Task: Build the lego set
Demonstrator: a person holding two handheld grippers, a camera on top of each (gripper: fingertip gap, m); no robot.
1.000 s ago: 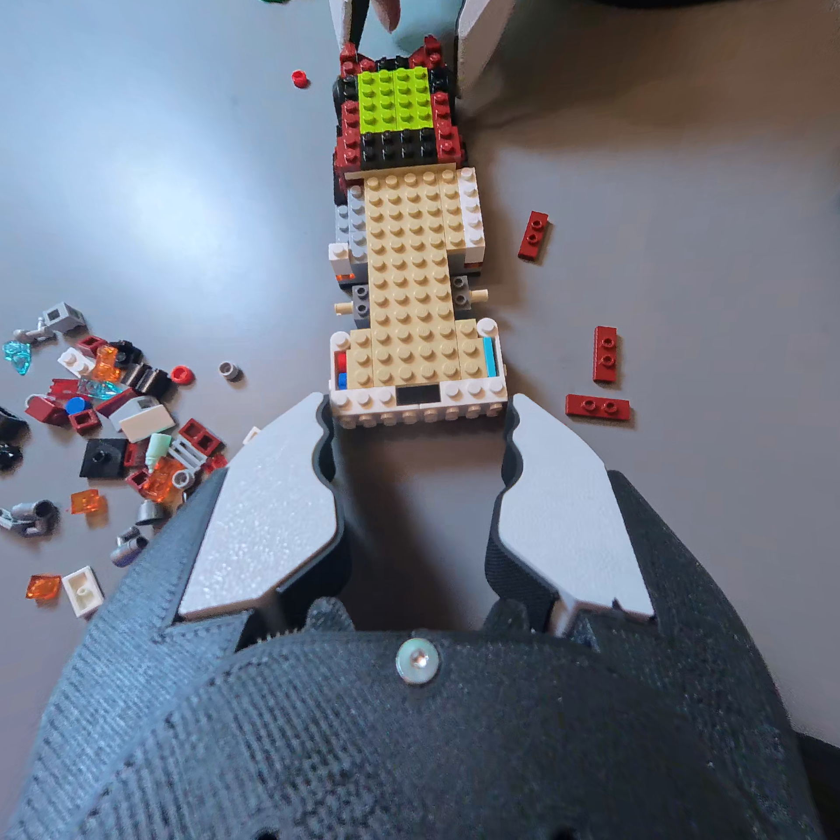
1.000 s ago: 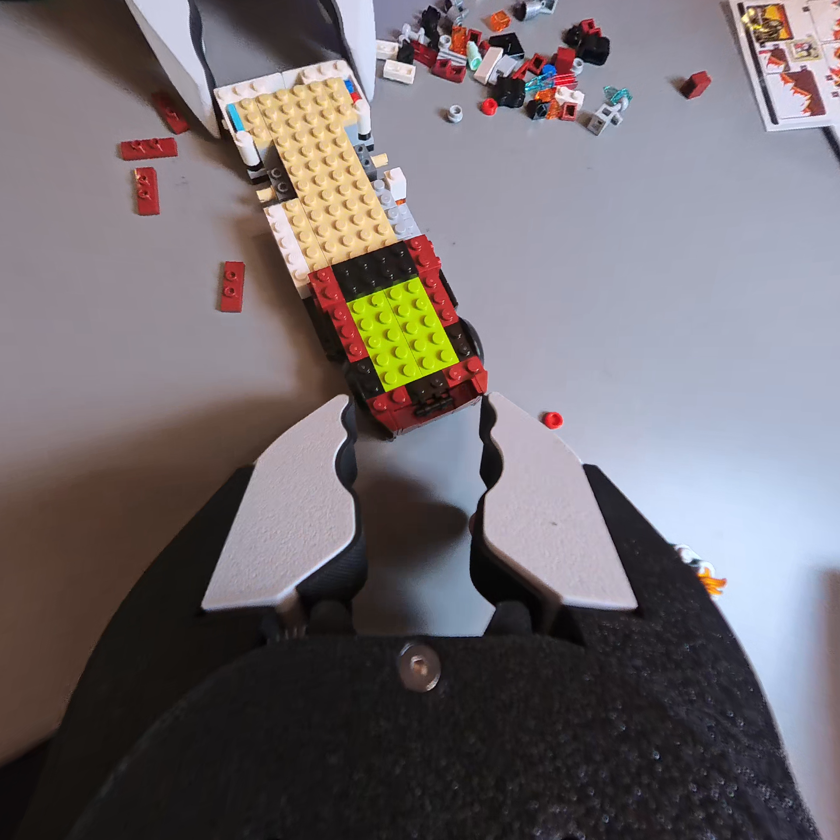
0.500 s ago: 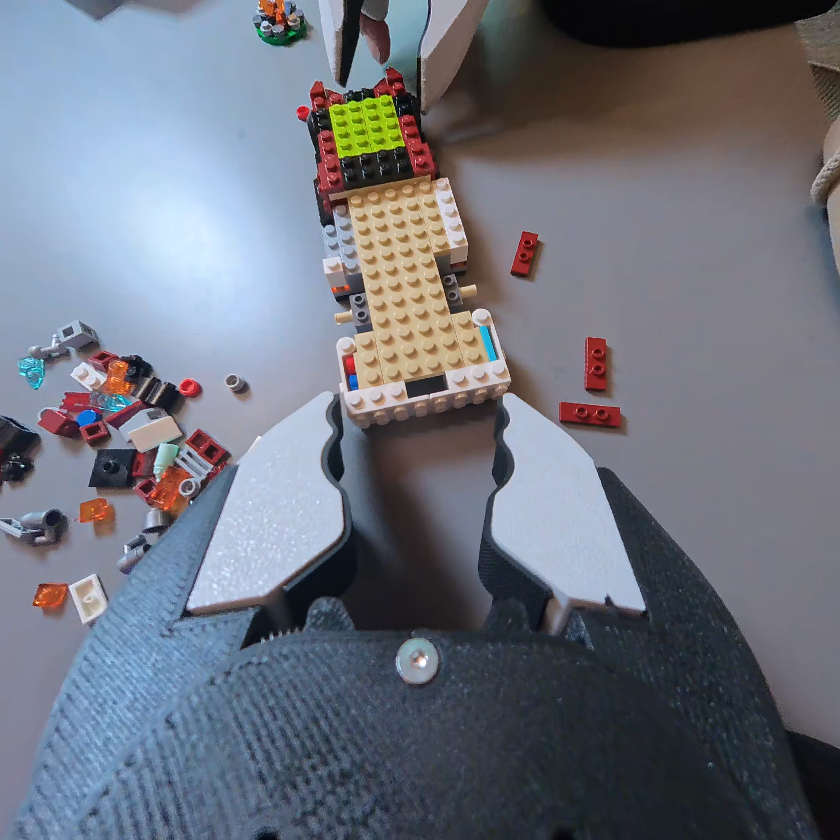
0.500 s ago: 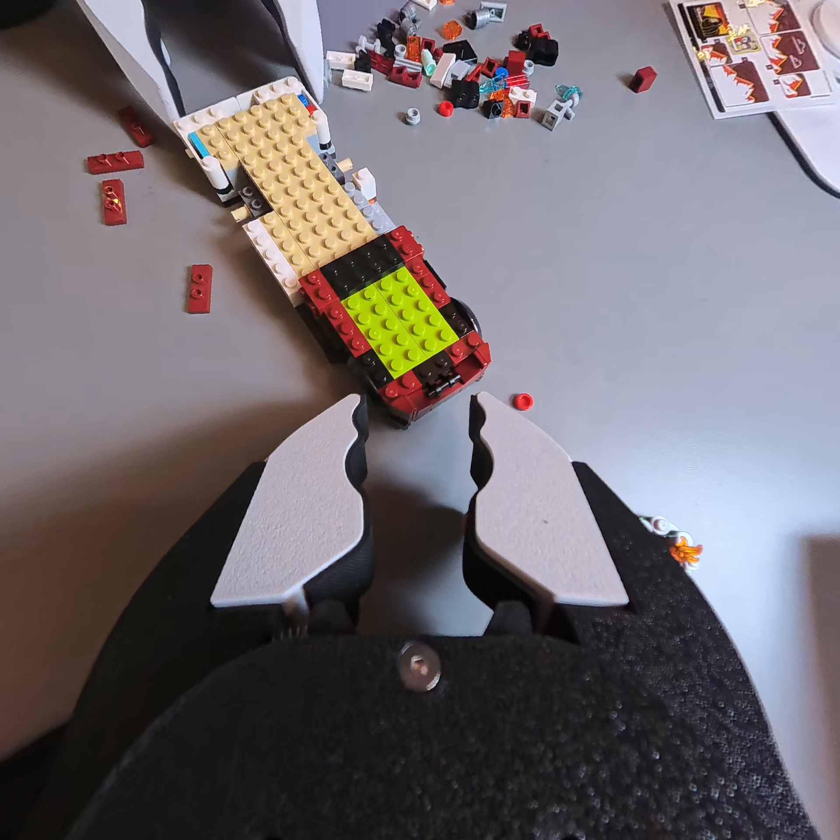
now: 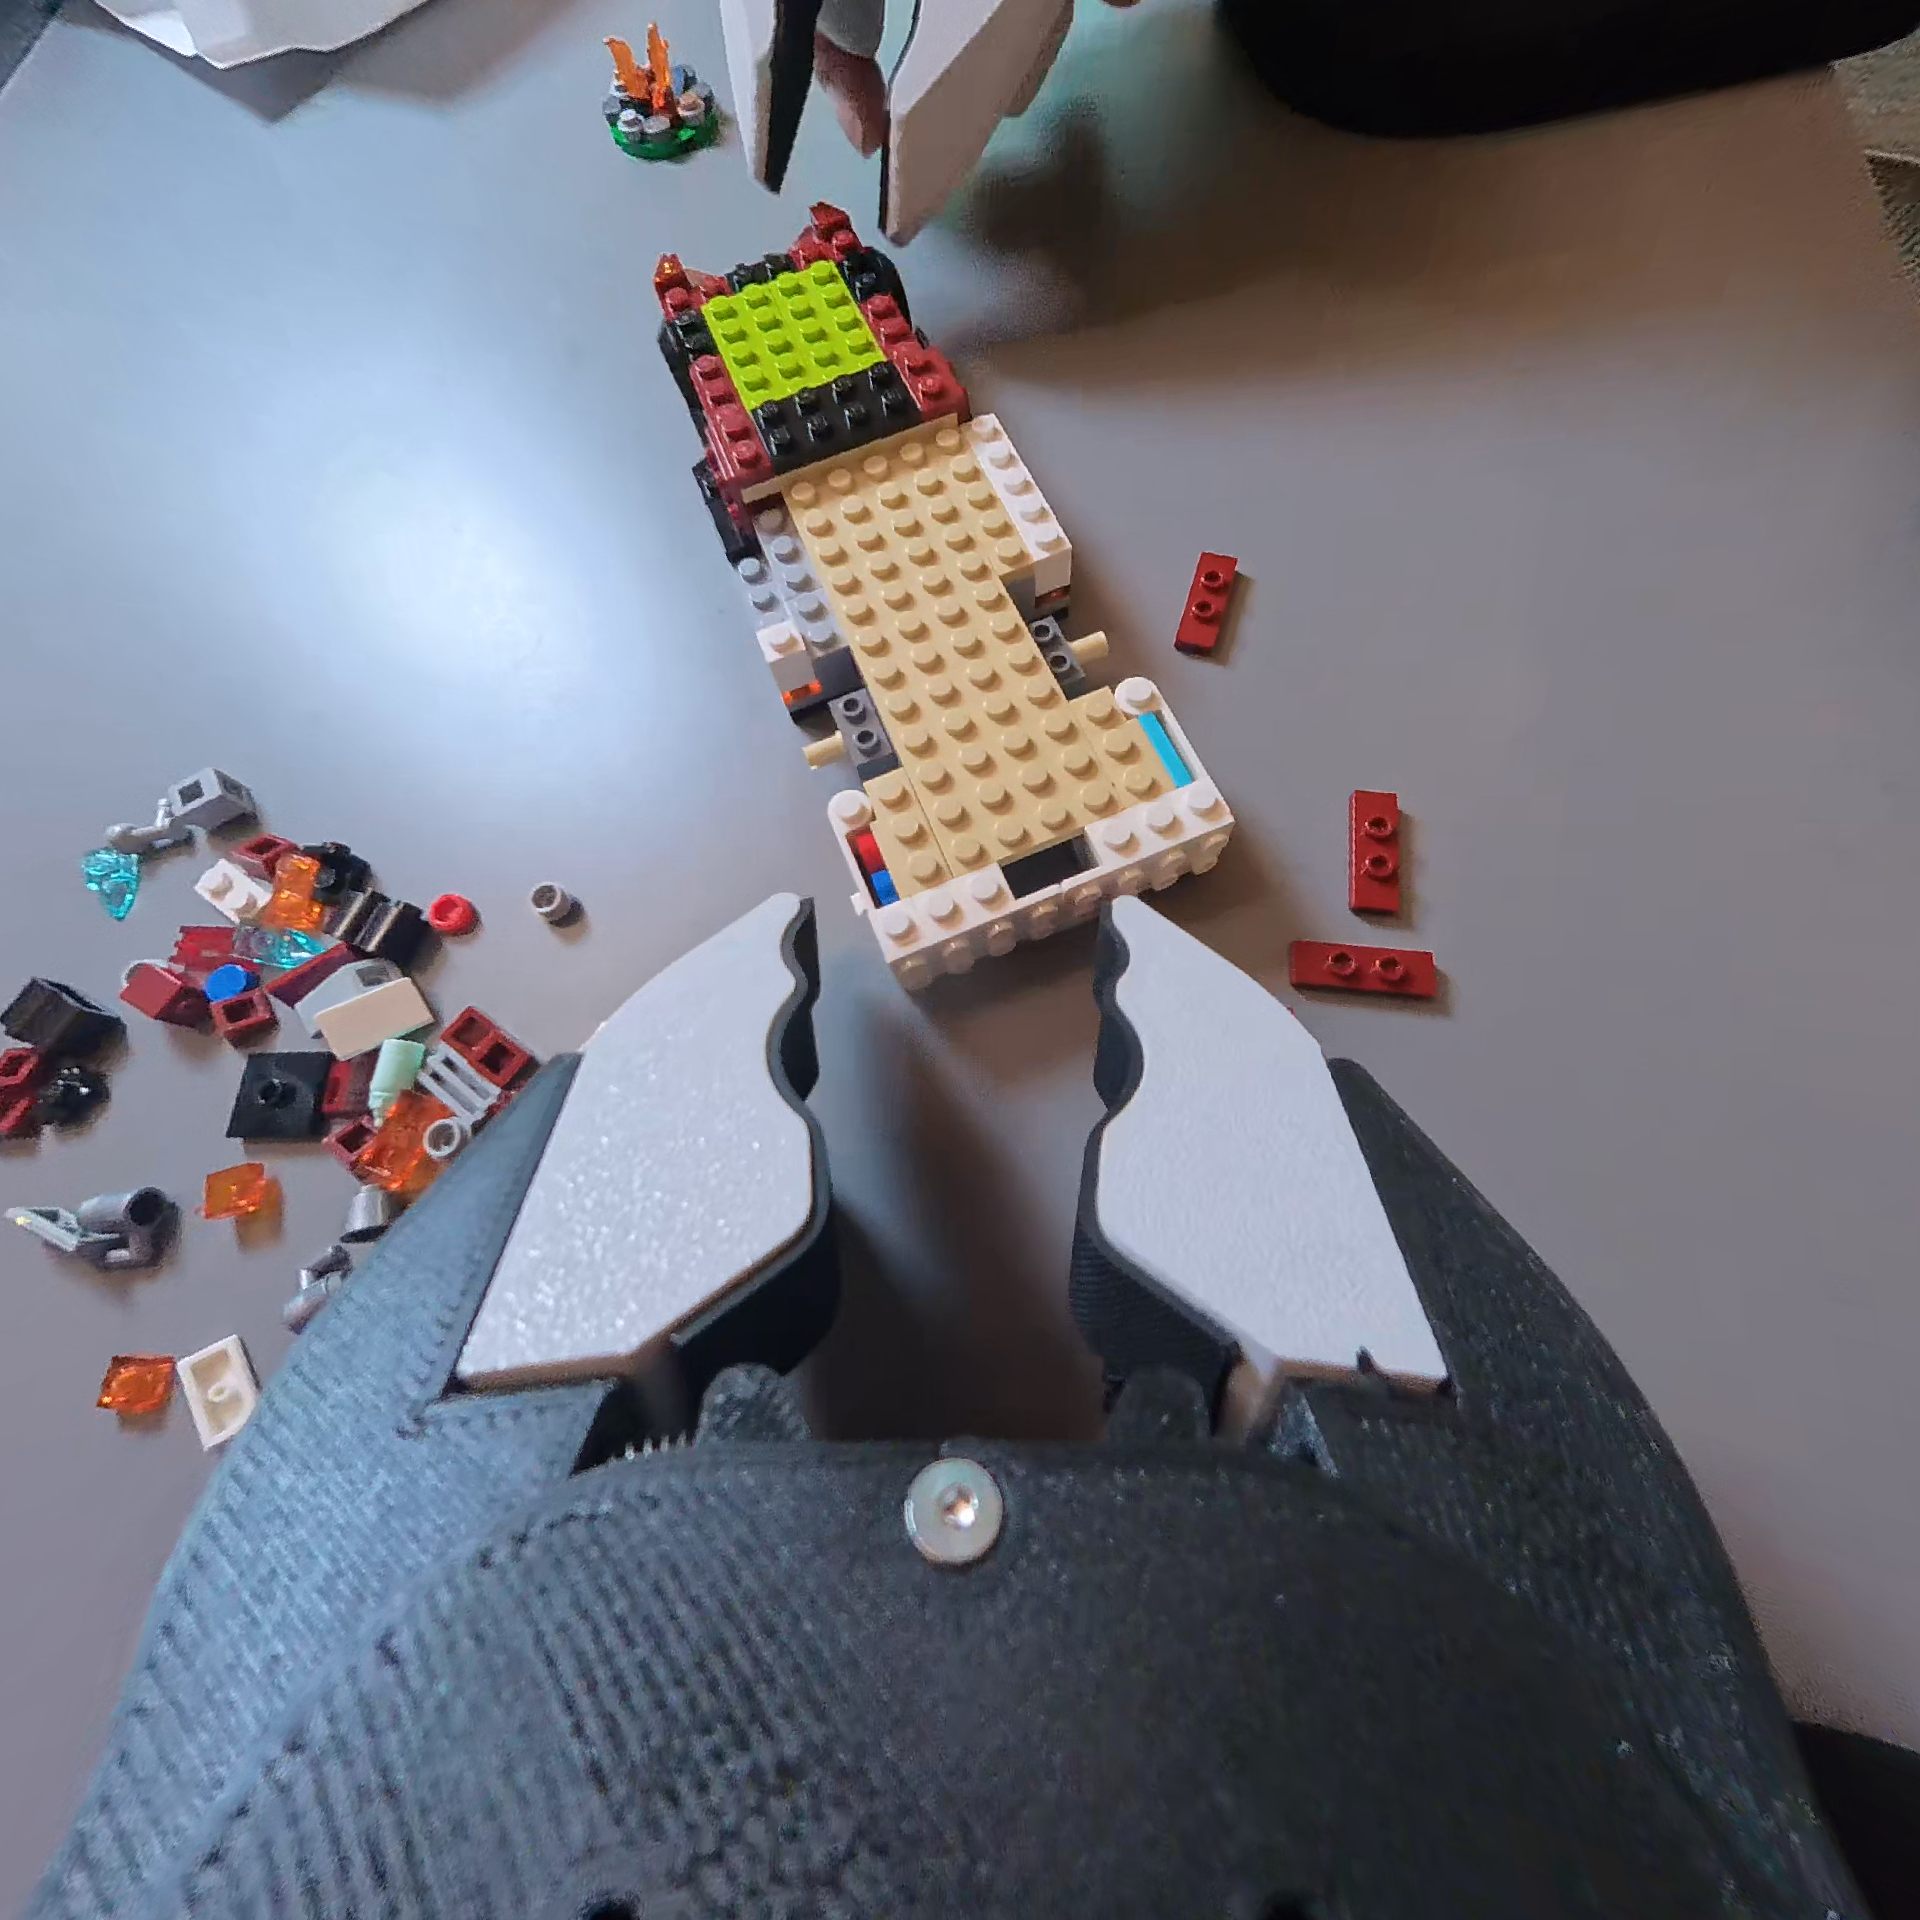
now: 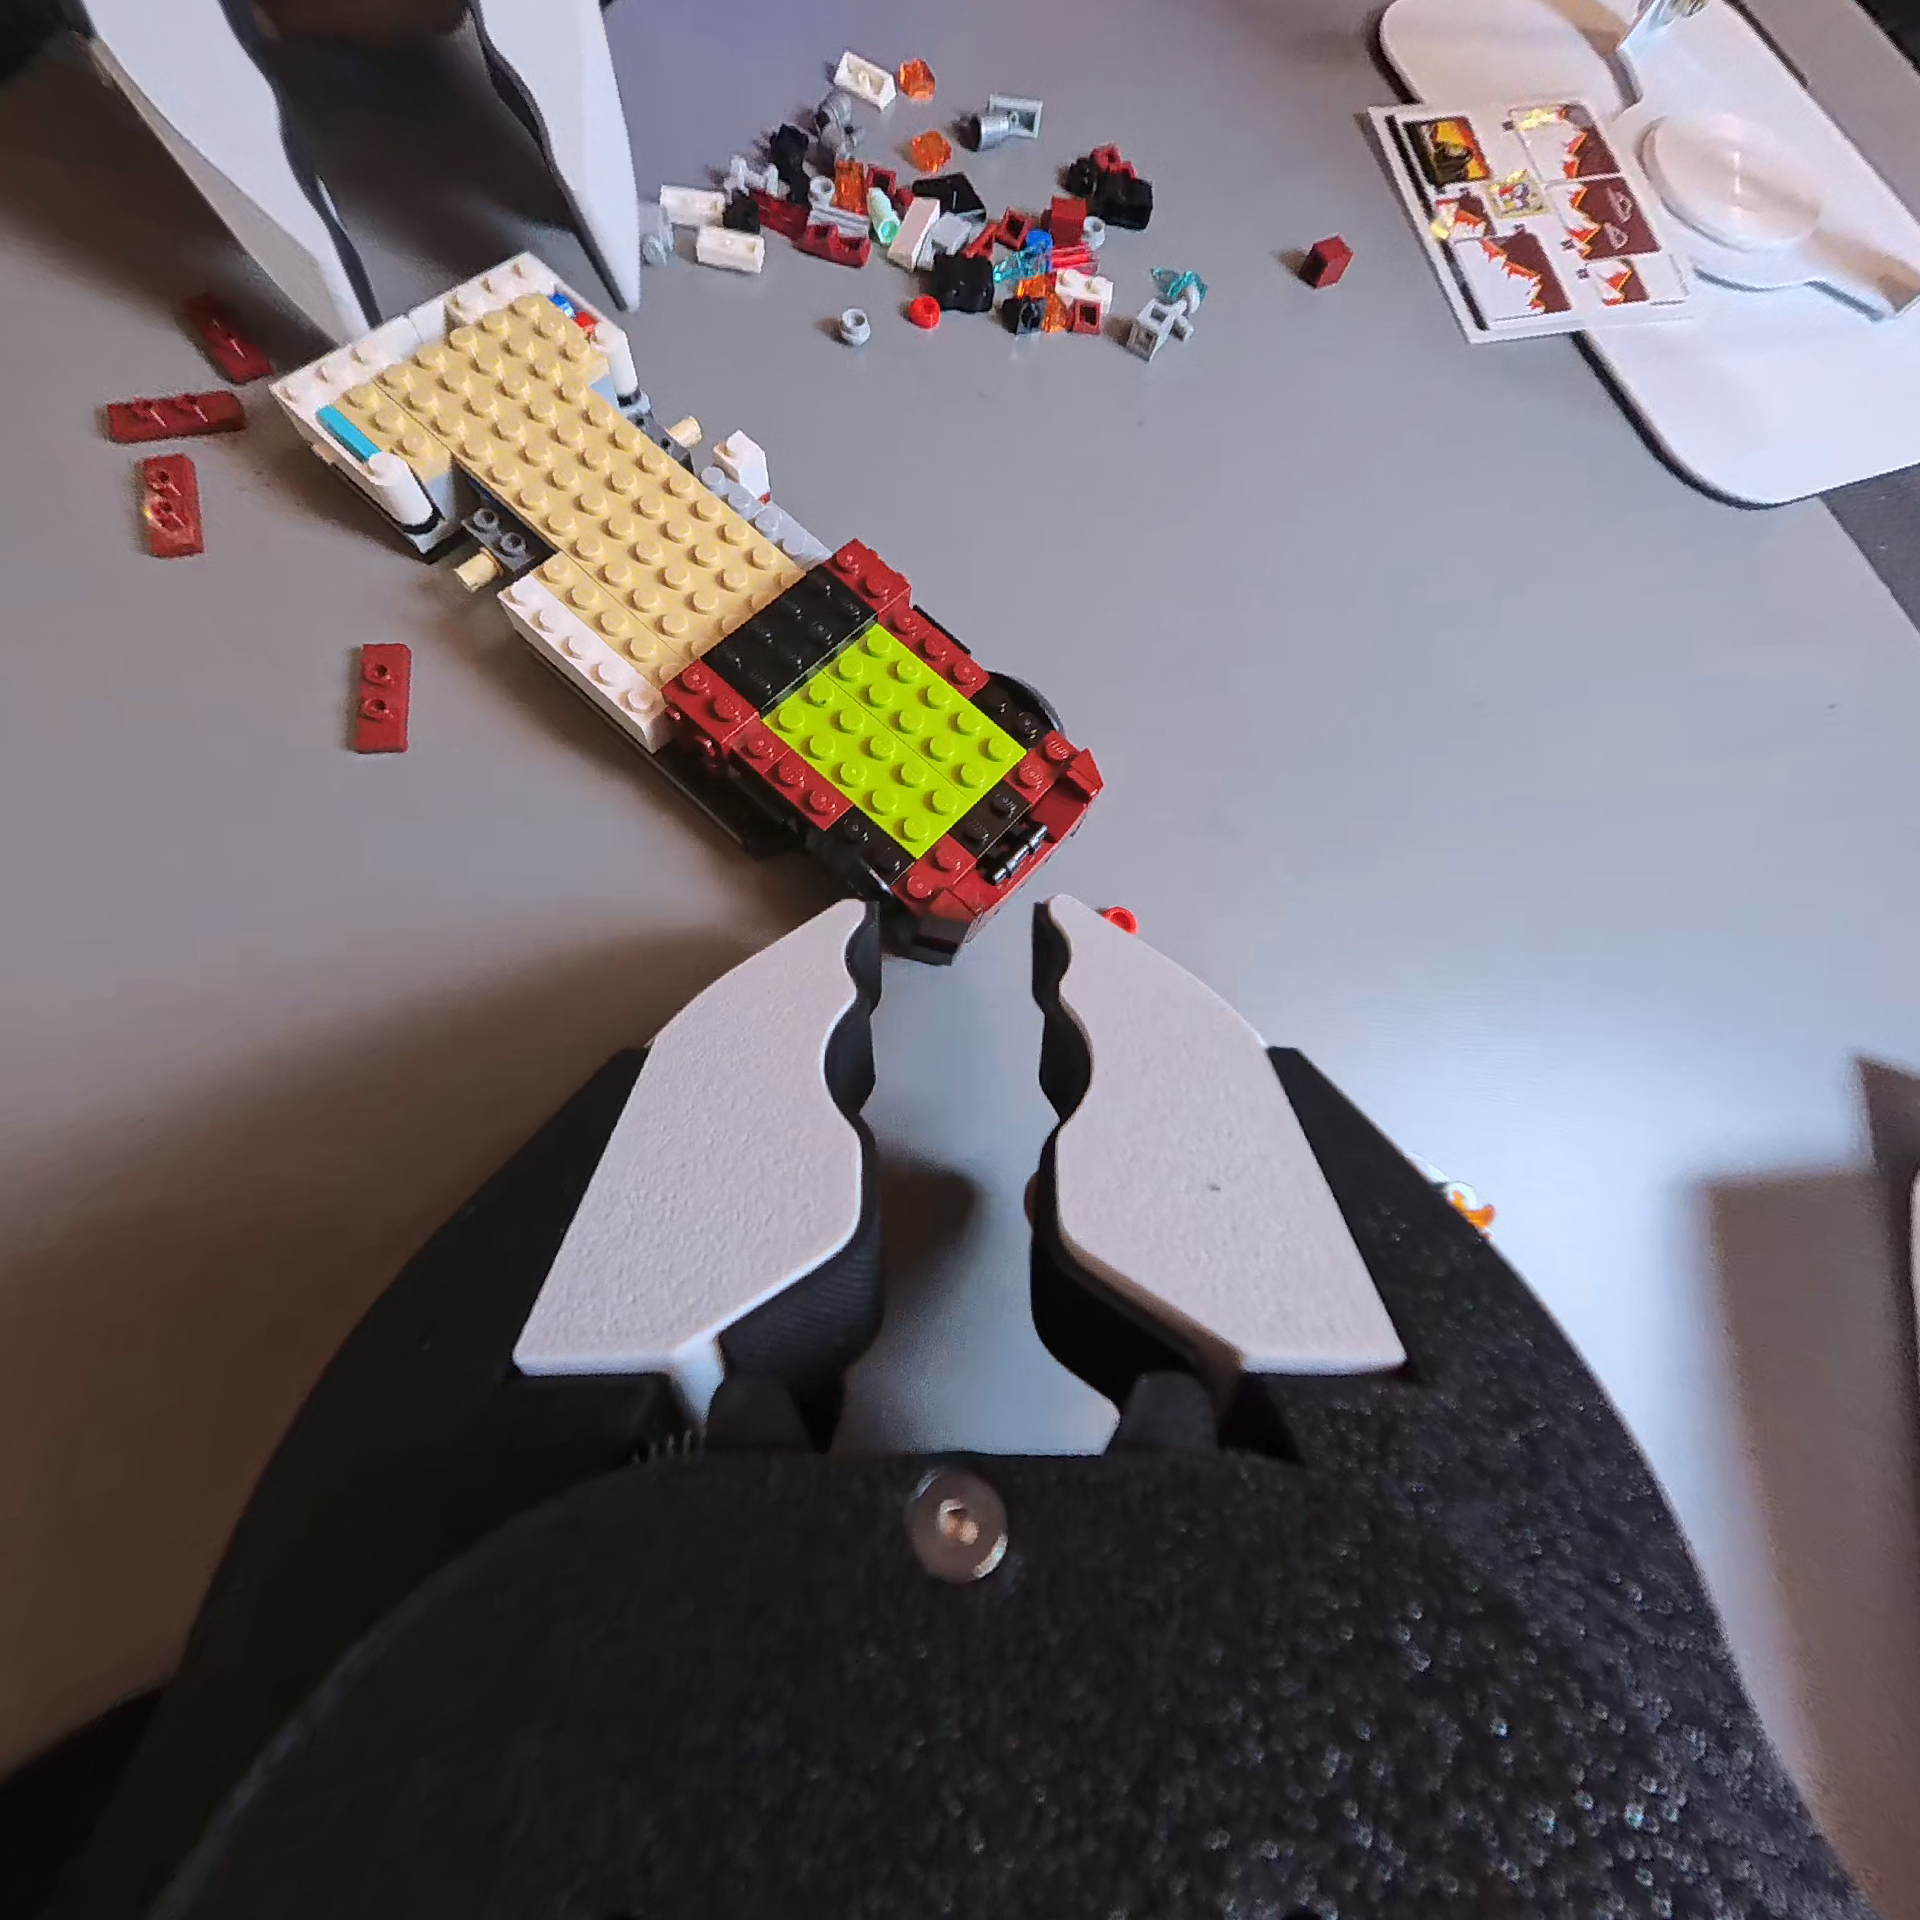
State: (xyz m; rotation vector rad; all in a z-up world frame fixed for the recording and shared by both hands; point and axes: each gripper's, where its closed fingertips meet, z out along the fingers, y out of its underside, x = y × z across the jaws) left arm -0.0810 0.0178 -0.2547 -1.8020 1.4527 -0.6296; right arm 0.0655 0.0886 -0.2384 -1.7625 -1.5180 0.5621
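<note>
A long brick model (image 5: 935,665) lies flat on the grey table (image 5: 312,468). It has a tan studded middle, a white end and a lime, black and dark red end. My left gripper (image 5: 956,925) is open and empty, its fingertips just short of the white end. Its fingers (image 6: 582,156) show at the top left of the right wrist view. My right gripper (image 6: 954,920) is open and empty, with a narrower gap, just short of the dark red end of the model (image 6: 727,623). Its fingers (image 5: 935,114) show at the top of the left wrist view.
A pile of small loose bricks (image 5: 312,997) lies left of the model; it also shows in the right wrist view (image 6: 935,229). Dark red plates (image 5: 1371,852) lie on the other side. A sticker sheet (image 6: 1527,218) and a white stand (image 6: 1766,343) are far right. A small campfire build (image 5: 660,104) sits beyond.
Both grippers have drawn back from the model's ends, which their jaws flanked a second ago, and both jaws have narrowed on nothing. The model stays on the table.
</note>
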